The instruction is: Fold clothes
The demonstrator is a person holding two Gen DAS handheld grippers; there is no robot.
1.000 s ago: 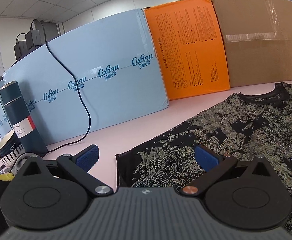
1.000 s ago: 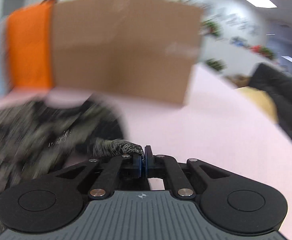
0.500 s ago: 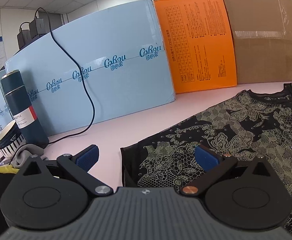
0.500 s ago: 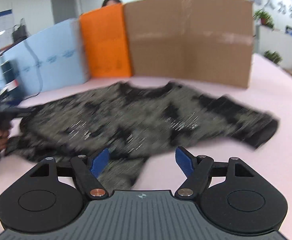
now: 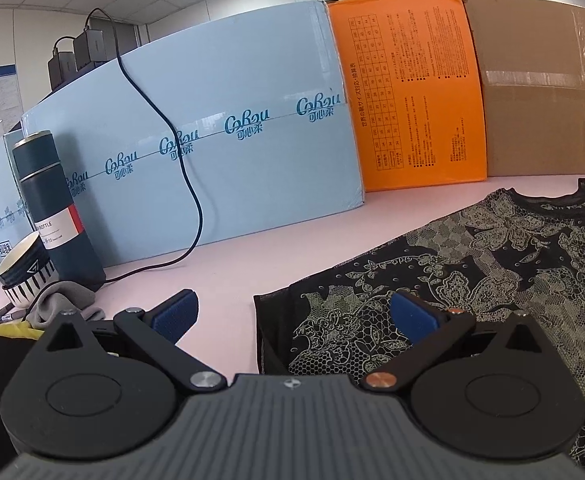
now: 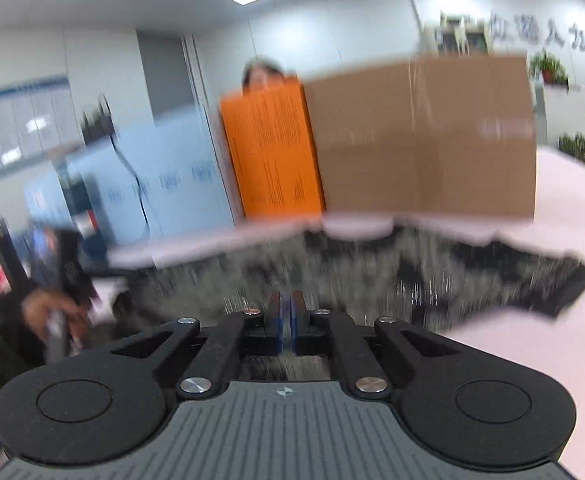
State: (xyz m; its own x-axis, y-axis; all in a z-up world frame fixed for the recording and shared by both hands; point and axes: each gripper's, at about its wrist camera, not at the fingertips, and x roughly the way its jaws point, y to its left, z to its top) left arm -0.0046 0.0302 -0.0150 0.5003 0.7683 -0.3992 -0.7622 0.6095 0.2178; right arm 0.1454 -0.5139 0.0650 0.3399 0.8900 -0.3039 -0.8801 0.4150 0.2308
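A black top with a pale lace pattern [image 5: 492, 264] lies flat on the pink table [image 5: 212, 276]. My left gripper [image 5: 292, 312] is open and low over the top's left corner, its right pad over the cloth and its left pad over bare table. The right wrist view is blurred. There the top [image 6: 412, 276] spreads across the table, one sleeve out to the right. My right gripper [image 6: 287, 312] is shut at the top's near edge, and cloth shows around and under the pads. A hand [image 6: 48, 312] holds the left gripper [image 6: 68, 276] at the far left.
A blue box [image 5: 212, 140], an orange box [image 5: 408, 92] and a brown carton [image 5: 548, 100] stand as a wall behind the table. A dark bottle [image 5: 56, 208], a striped cup [image 5: 24, 276], a grey cloth [image 5: 64, 300] and a black cable [image 5: 188, 184] sit at the left.
My right gripper let go of the sleeve, opened wide, swung left along the top and has shut again at its near edge. The left gripper stayed open and hardly moved.
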